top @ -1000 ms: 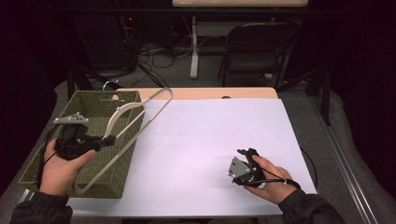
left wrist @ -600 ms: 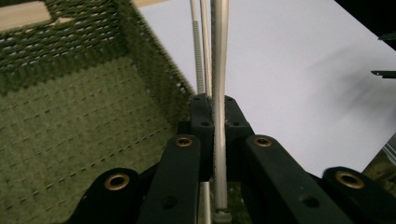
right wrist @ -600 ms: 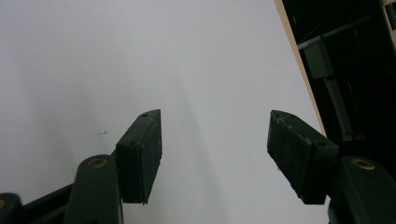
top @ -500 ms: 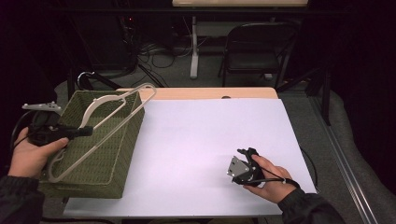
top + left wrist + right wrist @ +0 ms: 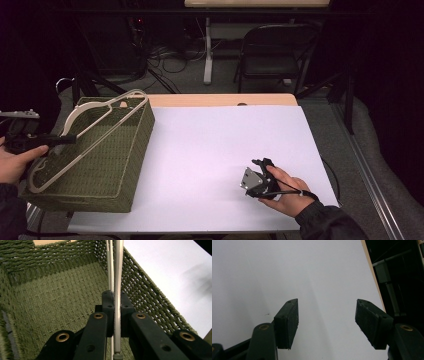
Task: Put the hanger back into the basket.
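left gripper [image 5: 62,139] and the green woven basket [image 5: 127,165] slid toward the table's left edge since the earlier frame; jaws clamped on the cream hanger [image 5: 107,109], long axis running away up-right over the basket, probably resting on its rim; right gripper [image 5: 257,162] idle, jaws apart

No readable text, labels, brands, nos. or signs anywhere.
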`<state>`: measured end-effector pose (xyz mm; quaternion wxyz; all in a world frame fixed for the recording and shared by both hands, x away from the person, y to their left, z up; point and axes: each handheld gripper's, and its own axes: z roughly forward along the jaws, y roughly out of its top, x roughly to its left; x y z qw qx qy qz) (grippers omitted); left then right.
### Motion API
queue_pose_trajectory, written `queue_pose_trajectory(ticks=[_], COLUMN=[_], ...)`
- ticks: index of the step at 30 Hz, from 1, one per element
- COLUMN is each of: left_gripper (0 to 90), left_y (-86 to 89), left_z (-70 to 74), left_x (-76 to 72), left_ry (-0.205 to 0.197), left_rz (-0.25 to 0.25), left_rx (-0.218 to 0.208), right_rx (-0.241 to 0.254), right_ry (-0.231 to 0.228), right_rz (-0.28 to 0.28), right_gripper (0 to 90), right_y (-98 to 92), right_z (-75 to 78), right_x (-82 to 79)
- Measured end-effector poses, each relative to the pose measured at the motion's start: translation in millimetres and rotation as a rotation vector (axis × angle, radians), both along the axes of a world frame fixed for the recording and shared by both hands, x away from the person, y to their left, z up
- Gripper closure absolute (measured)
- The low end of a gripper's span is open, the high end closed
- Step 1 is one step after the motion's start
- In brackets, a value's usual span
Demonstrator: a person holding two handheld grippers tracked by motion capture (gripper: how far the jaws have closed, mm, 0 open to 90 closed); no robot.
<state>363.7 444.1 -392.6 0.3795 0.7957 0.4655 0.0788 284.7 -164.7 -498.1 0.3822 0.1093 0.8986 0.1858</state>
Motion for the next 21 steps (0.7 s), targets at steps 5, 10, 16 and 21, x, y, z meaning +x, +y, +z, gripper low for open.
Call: queue_pose_trajectory(ticks=[5, 10, 16, 21], left_gripper=[87.1, 87.0, 87.0, 80.2], left_y=[4.0, 11.0, 2.4, -9.8], left_z=[-11.5, -30.7, -54.6, -64.7], left_x=[7.4, 5.8, 3.1, -0.3], left_ry=[0.023, -0.003, 0.046, 0.032], left_rz=[-0.024, -0.022, -0.039, -0.083], left_rx=[0.044, 0.029, 0.150, 0.148], right_rx=[0.002, -0.002, 0.003, -0.003], right_ry=[0.002, -0.003, 0.001, 0.004], right_rz=[-0.003, 0.001, -0.009, -0.008], right_gripper=[35.4, 35.4, 35.4, 35.4], right_y=[1.3, 1.5, 0.8, 0.8], right_z=[-0.7, -0.9, -0.7, -0.1], right_x=[1.0, 0.7, 0.6, -0.1])
